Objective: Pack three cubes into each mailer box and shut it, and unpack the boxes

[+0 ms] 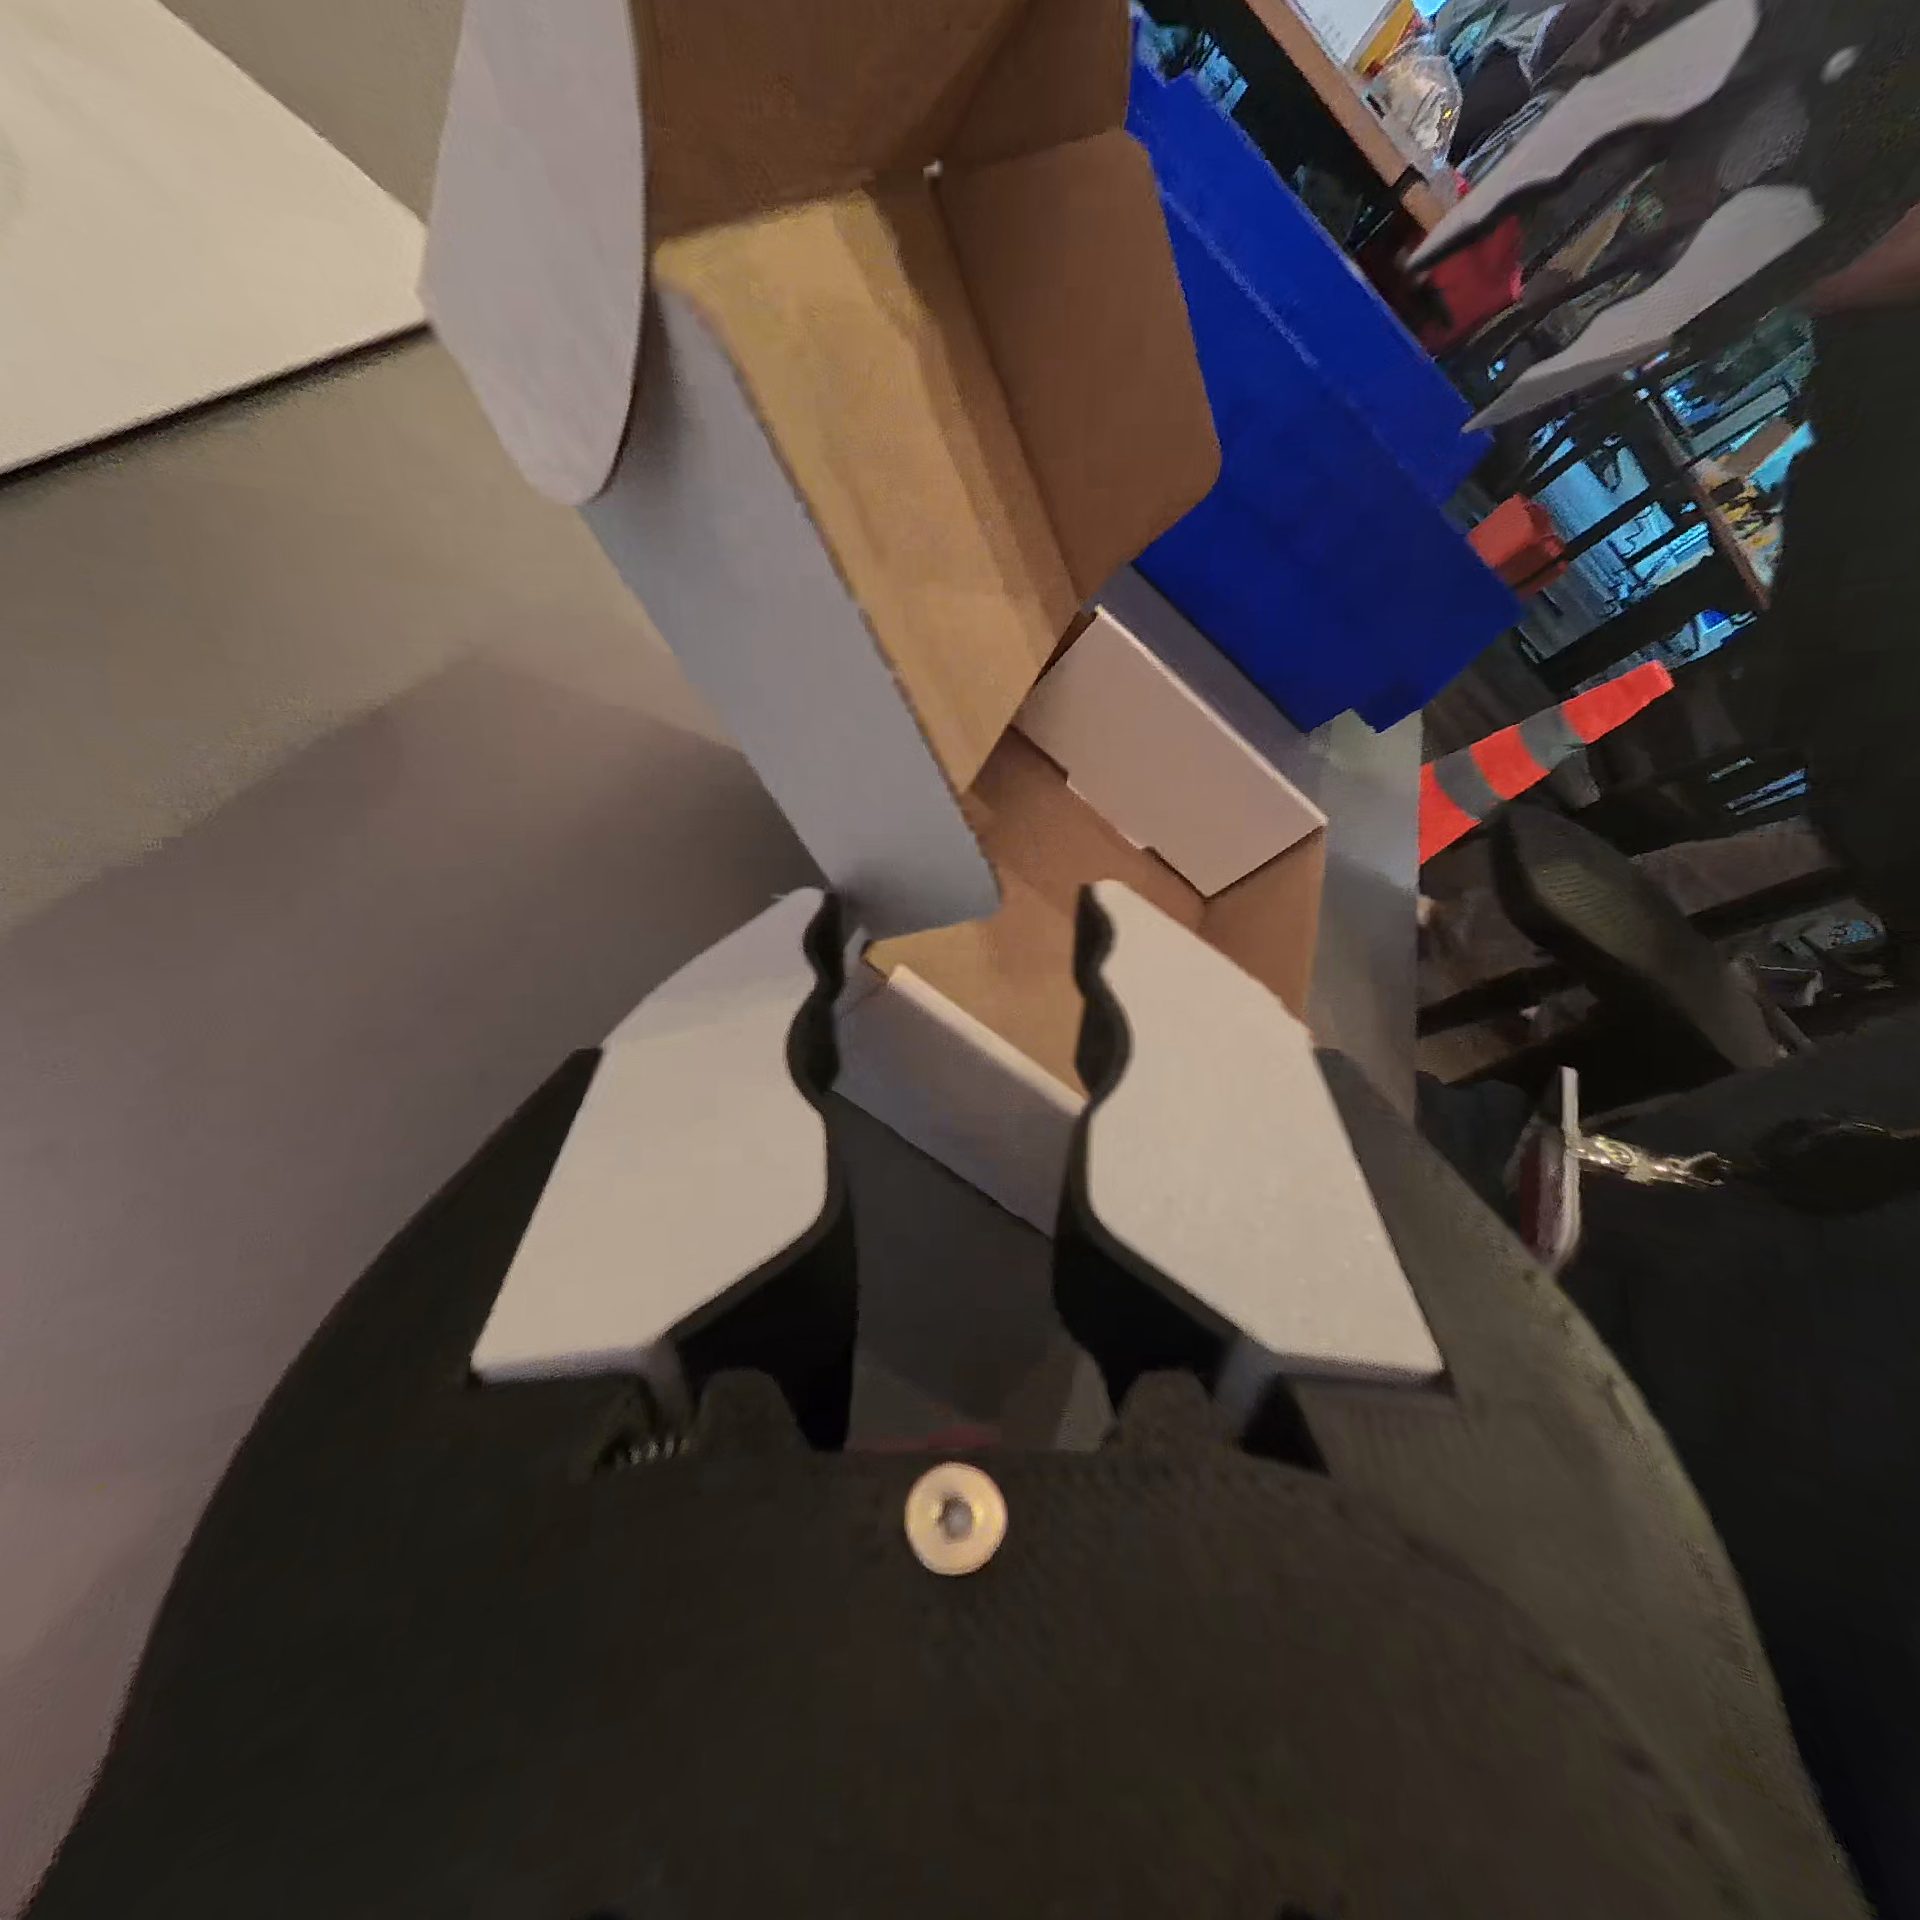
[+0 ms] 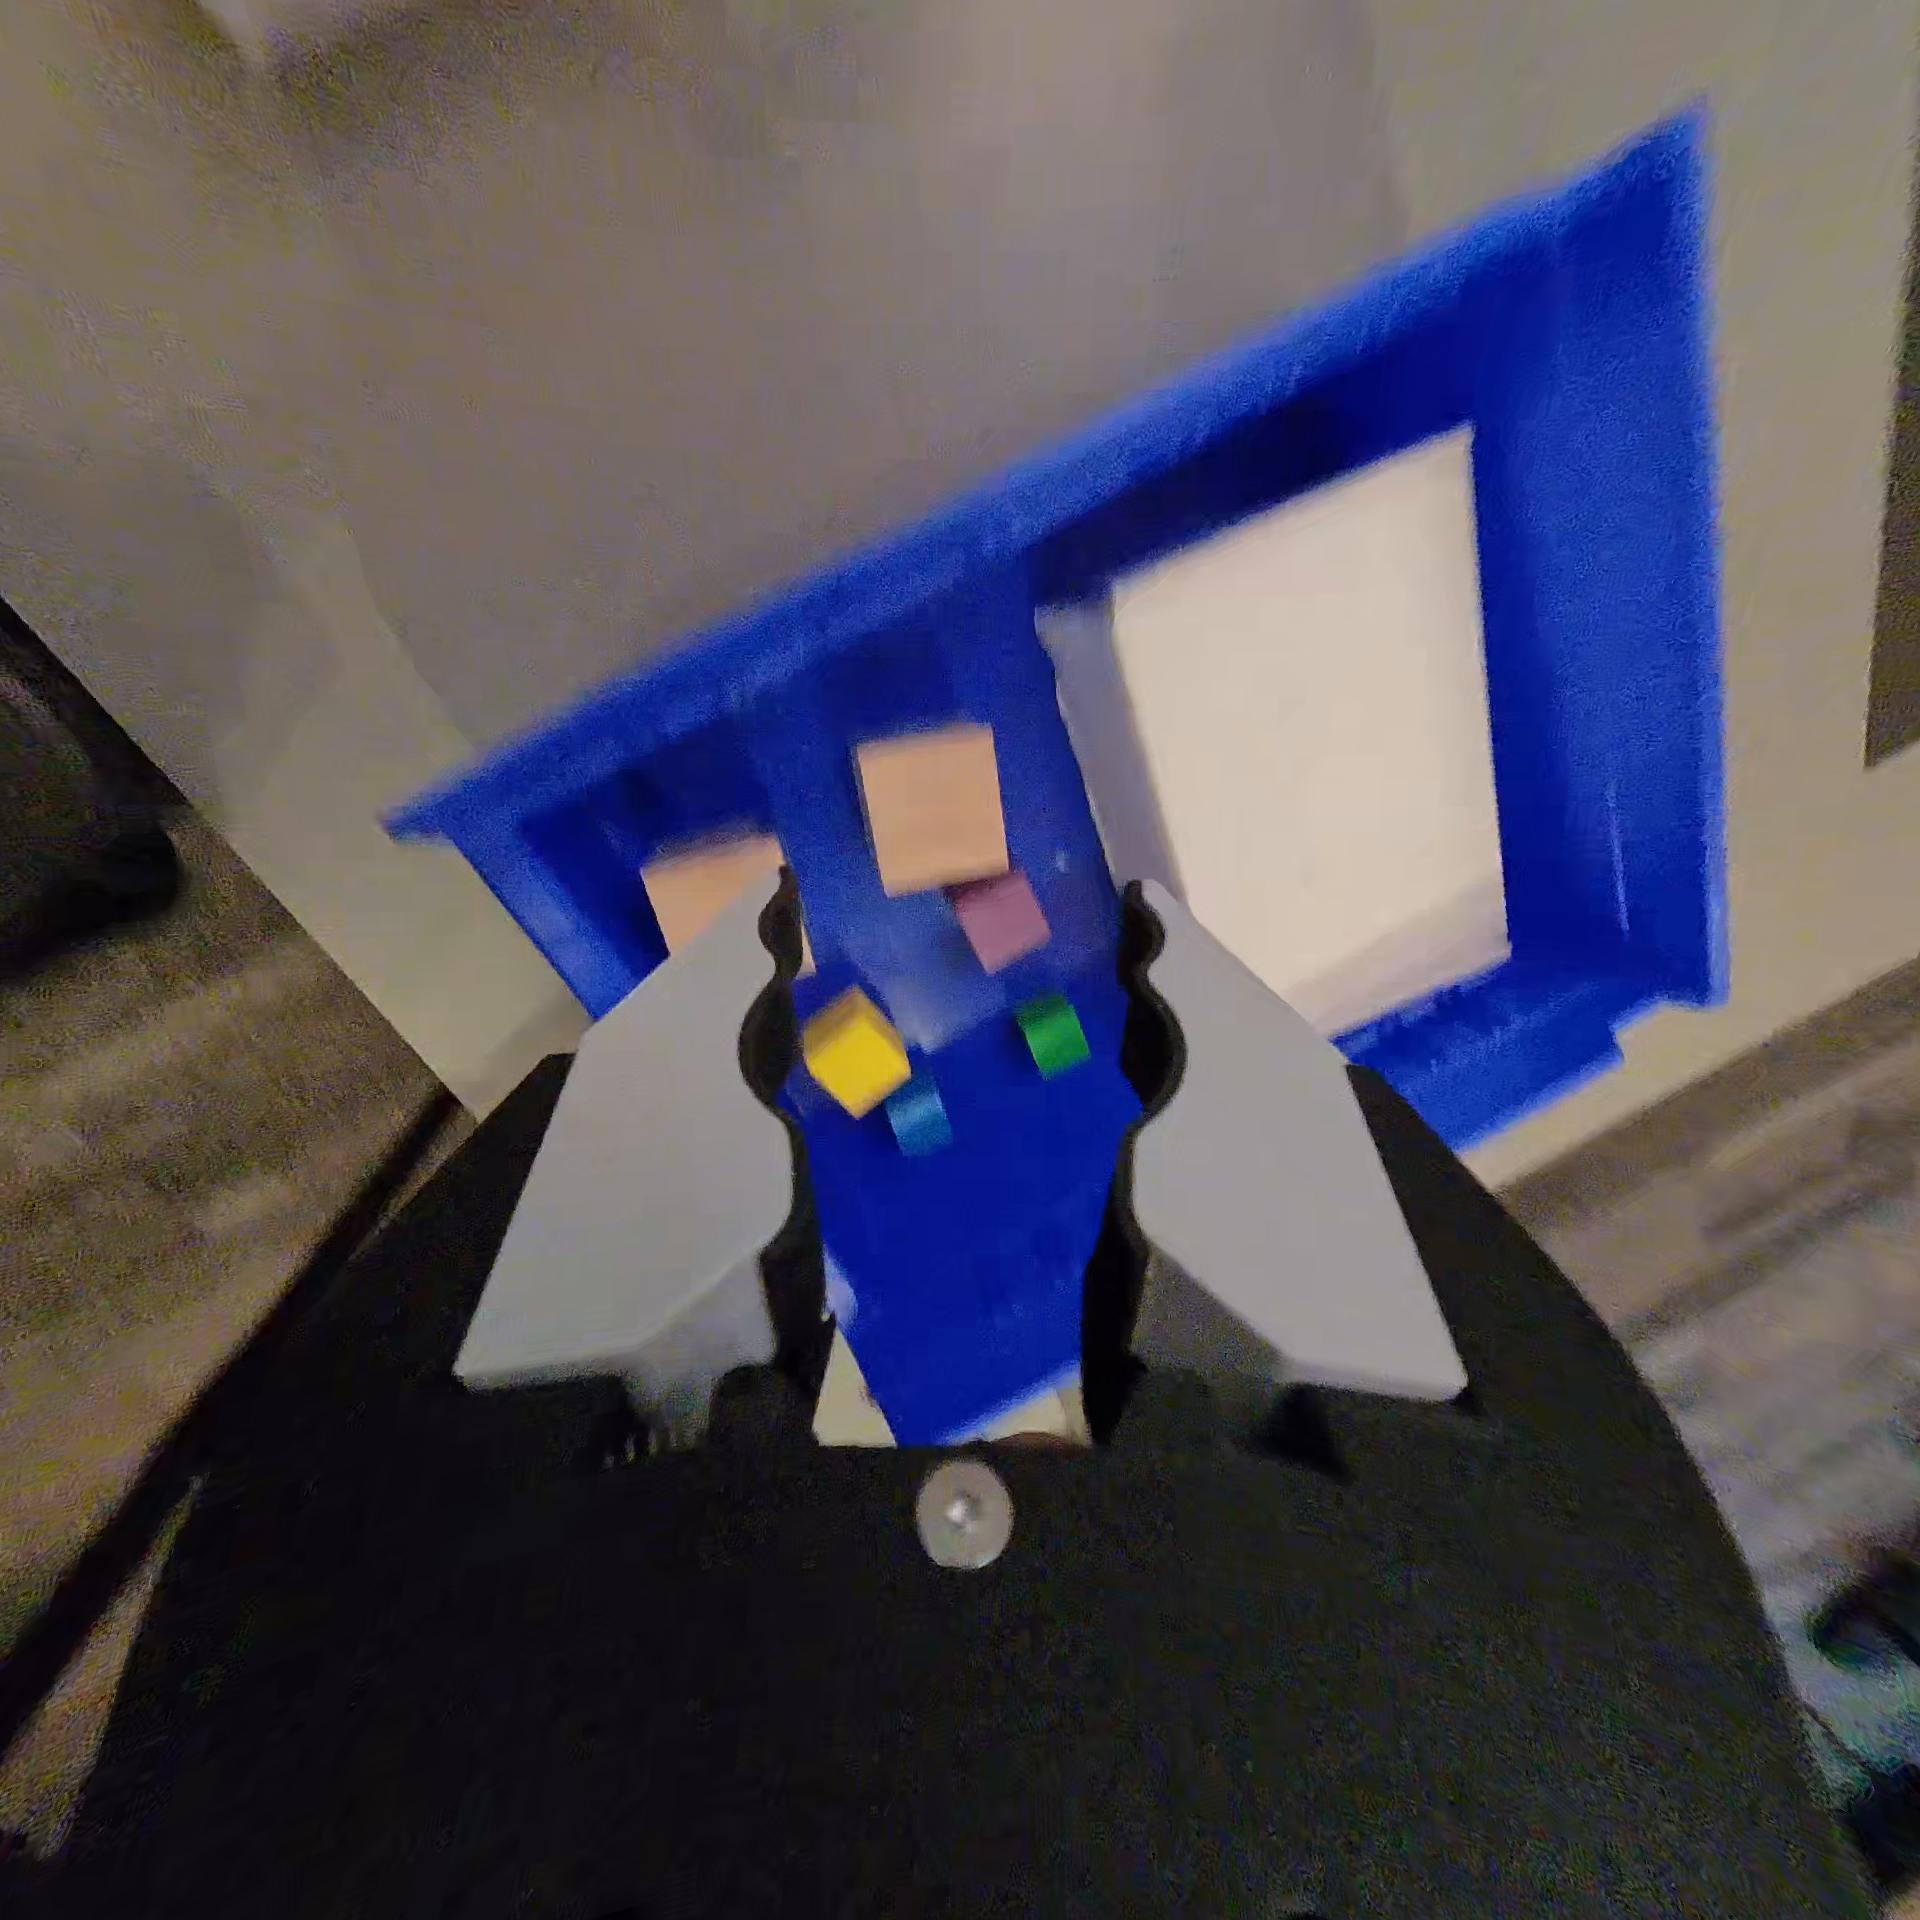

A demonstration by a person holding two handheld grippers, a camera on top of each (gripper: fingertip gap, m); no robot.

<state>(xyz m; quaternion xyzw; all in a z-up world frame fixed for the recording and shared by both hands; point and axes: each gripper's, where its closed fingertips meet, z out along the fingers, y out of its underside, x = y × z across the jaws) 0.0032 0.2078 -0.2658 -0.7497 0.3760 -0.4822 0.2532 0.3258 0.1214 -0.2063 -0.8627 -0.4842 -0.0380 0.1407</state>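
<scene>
An open white mailer box (image 1: pixel 883 416) with a brown inside is tilted close in front of my left gripper (image 1: pixel 956 925). Its lid stands up and no cubes show inside. The left jaws are closed onto the box's near wall corner. My right gripper (image 2: pixel 956 894) is open and empty above a blue bin (image 2: pixel 1621 520). In the bin lie a yellow cube (image 2: pixel 854 1049), a blue cube (image 2: pixel 920 1114), a green cube (image 2: pixel 1051 1034), a purple cube (image 2: pixel 997 920), two larger wooden cubes (image 2: pixel 930 821) and a shut white mailer box (image 2: pixel 1309 727). The view is blurred.
The blue bin (image 1: pixel 1320 436) stands just behind the held box. The right gripper's grey fingers (image 1: pixel 1683 104) show at top right. The grey table (image 1: pixel 260 727) bears a white sheet (image 1: pixel 156 260). An orange cone (image 1: pixel 1538 748) and a black chair (image 1: pixel 1621 935) lie beyond the edge.
</scene>
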